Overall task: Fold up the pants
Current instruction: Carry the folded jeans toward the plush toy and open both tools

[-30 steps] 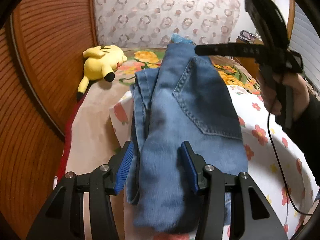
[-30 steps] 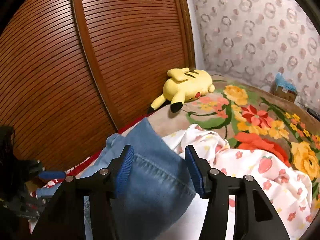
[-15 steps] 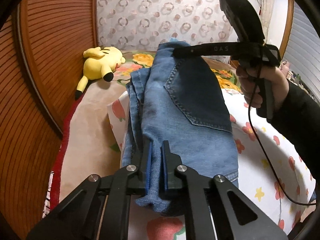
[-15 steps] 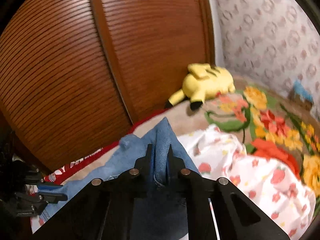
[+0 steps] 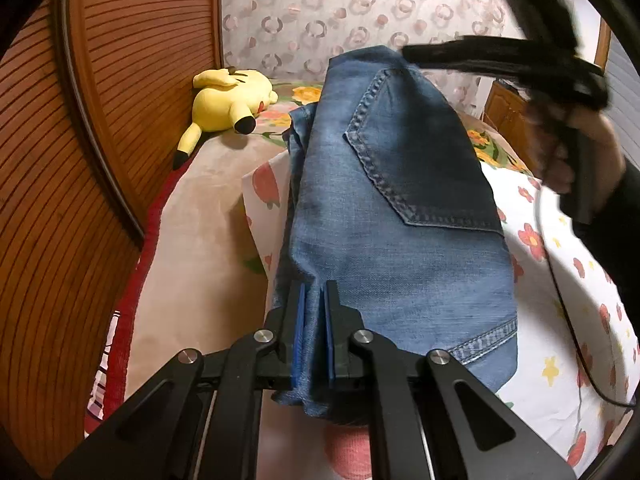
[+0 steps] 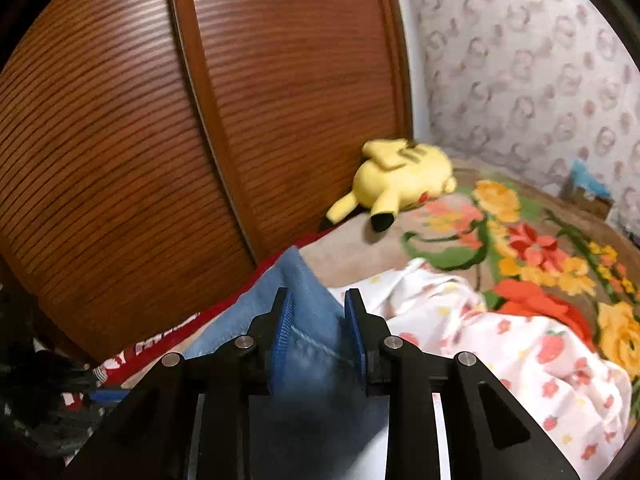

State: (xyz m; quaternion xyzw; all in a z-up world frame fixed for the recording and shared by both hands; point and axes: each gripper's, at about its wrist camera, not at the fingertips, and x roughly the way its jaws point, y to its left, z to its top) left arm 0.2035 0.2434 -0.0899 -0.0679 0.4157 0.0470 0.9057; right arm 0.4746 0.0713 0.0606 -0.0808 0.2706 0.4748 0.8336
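Folded blue jeans (image 5: 392,208) hang stretched between my two grippers above the bed, back pocket facing up. My left gripper (image 5: 314,292) is shut on the near edge of the jeans, denim pinched between its blue pads. My right gripper (image 6: 318,304) holds the far end of the jeans (image 6: 308,312), its jaws closed on a thick bunch of denim with a small gap between them. The right gripper also shows in the left wrist view (image 5: 404,54), blurred, at the jeans' top edge.
A white floral sheet (image 5: 560,280) lies on the bed over a tan flowered blanket (image 6: 520,240). A yellow plush toy (image 5: 228,100) lies by the wooden slatted wardrobe doors (image 6: 200,120). A patterned curtain (image 5: 340,8) hangs behind the bed.
Both grippers went from open around the jeans to shut on them. The jeans have been lifted and pulled taut. The right gripper's jaws now stand slightly wider than half a second ago.
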